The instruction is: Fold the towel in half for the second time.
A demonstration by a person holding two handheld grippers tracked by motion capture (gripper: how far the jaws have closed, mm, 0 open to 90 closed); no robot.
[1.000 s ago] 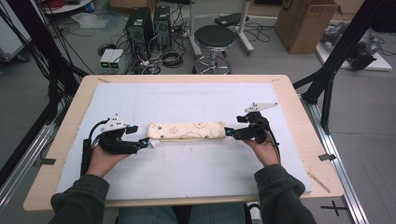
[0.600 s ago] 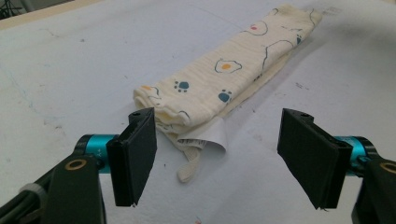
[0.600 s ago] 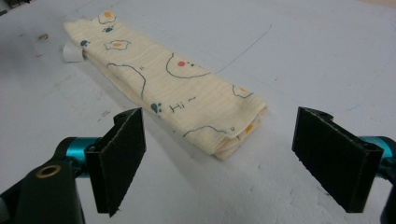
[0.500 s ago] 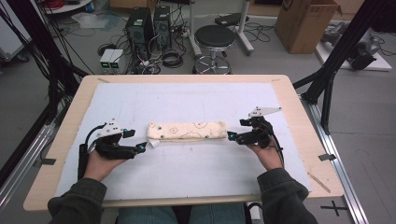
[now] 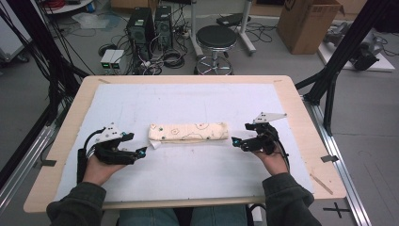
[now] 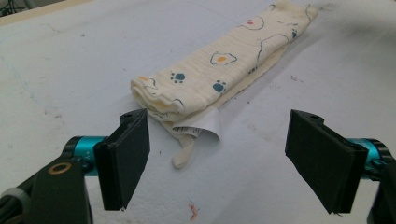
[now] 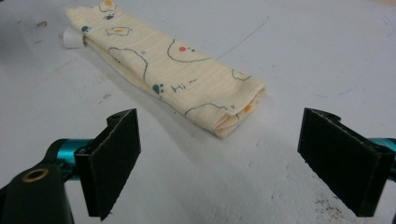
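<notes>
A wooden bench (image 5: 301,108) covered by a white sheet (image 5: 188,103) is seen from above, with a person's forearms entering from its near edge.

Toward the left edge, the left gripper (image 5: 141,153) hovers low over the sheet, aimed at the left end of a folded towel. Its fingers (image 6: 123,163) have just been opening and now stand wide apart with nothing between them. A second ago this gripper sat right against the towel's left end; it now lies a little back from it, nearer the near edge.

At the middle of the bench lies the folded baby towel (image 5: 188,133), cream with fried-egg and paw-print pictures, a long narrow bundle parallel to the near edge. A white care label (image 6: 198,125) pokes out at its left end.

Toward the right edge, the right gripper (image 5: 236,142) points at the towel's right end, just clear of it. Its fingers (image 7: 114,158) have also just been opening and are spread wide, empty.

Both ends released, the folding looks finished, and the towel rests flat by itself.
</notes>
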